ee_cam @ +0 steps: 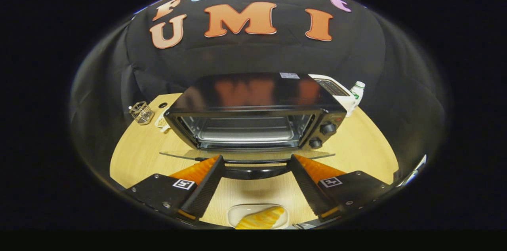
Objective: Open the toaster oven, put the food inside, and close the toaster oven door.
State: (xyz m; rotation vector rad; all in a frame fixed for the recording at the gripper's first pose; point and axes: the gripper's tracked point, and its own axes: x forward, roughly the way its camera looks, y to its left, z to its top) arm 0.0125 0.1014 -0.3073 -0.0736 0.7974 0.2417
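Toaster oven (253, 118) door (247, 155) lies fully down on the surface (134, 152); opening looks done. Tool (255, 162) spread wide, empty, fingertips at the door handle. Next: fetch the orange food (261, 219) on its white dish, below the fingers.

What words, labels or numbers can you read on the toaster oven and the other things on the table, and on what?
None can be read.
Sticker on the toaster oven: too blurred.
Markings by the knobs: too small.
Bottle label: too small.
White appliance panel: too small.
Gripper, open, fingers either side of the door handle: square pattern tags, no words.
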